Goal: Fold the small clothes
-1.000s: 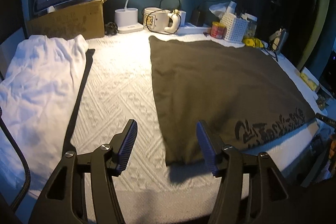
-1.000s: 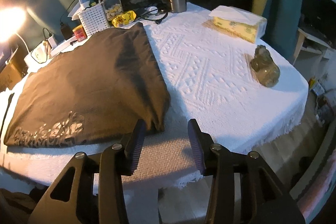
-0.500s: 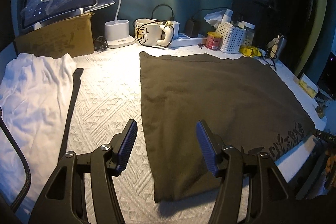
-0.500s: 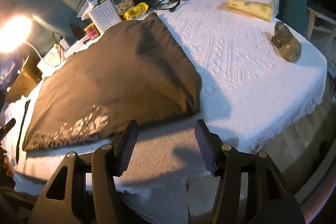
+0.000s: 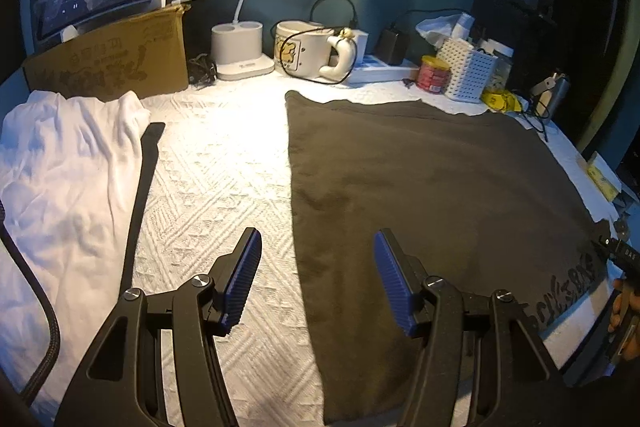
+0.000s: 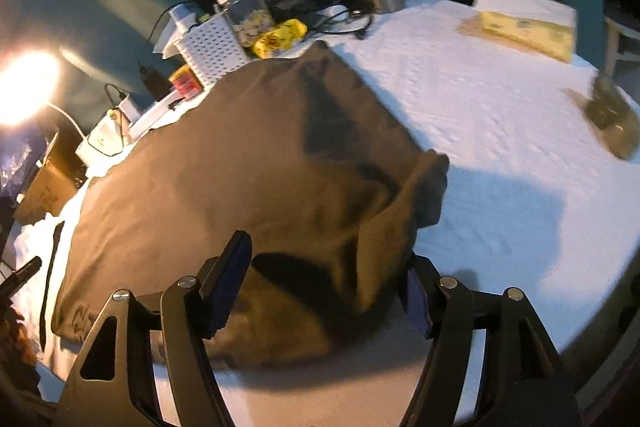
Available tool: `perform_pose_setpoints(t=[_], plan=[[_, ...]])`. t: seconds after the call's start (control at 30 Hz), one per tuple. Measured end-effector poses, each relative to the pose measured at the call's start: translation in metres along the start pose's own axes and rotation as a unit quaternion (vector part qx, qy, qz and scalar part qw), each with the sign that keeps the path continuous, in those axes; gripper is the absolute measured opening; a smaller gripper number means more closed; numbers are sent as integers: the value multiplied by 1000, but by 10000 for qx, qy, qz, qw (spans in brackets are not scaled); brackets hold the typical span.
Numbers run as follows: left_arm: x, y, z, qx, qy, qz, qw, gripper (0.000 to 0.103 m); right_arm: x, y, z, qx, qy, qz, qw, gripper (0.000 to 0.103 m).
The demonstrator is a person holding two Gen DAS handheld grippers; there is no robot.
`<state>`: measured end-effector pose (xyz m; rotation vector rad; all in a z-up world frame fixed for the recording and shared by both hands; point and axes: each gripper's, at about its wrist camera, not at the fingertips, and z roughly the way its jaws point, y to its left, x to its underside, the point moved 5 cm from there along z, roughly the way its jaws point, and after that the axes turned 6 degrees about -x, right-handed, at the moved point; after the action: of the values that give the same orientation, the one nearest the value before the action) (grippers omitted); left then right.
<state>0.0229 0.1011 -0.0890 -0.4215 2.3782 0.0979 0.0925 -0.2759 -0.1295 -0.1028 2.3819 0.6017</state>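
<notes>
A dark brown garment (image 5: 432, 195) with pale lettering at one end lies flat on the white tablecloth (image 5: 216, 163). My left gripper (image 5: 316, 279) stands open low over the garment's left edge, which runs between its fingers. In the right wrist view the same garment (image 6: 224, 163) has its near right corner bunched into a raised fold (image 6: 384, 239). My right gripper (image 6: 322, 291) straddles that fold with its jaws opening wide. The fold stands close to the right finger and hides part of it; the pads do not press on the cloth.
A crumpled white garment (image 5: 60, 187) and a black strap (image 5: 140, 195) lie at the left. Along the back stand a cardboard box (image 5: 112, 63), lamp base (image 5: 240, 55), mug (image 5: 304, 51) and white basket (image 5: 468, 71). A tissue box (image 6: 524, 23) and a small figurine (image 6: 612, 119) sit on the right.
My left gripper slid forward until the garment's left edge lay between its fingers. My right gripper widened and moved over the near right corner, which went from flat to bunched up.
</notes>
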Motion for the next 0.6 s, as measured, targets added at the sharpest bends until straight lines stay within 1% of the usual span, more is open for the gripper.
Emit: perform_pose_setpoints(t=[0.17, 0.27, 0.37, 0.47, 0.6], plan=[[-3, 6, 13, -24, 136, -52, 9999, 58, -13, 5, 18, -29, -15, -61, 10000, 72], [-3, 7, 19, 4, 177, -89, 9998, 58, -20, 6, 28, -122, -28, -142, 9998, 72], [-2, 8, 28, -32, 306, -93, 9995, 58, -29, 6, 36, -209, -10, -158, 9997, 72], [-3, 8, 38, -90, 413, -89, 9991, 58, -38, 8, 46, -131, 65, -183, 9997, 72], [-9, 11, 43, -129, 395, -167, 9990, 58, -47, 15, 59, -100, 157, -301, 9994, 72]])
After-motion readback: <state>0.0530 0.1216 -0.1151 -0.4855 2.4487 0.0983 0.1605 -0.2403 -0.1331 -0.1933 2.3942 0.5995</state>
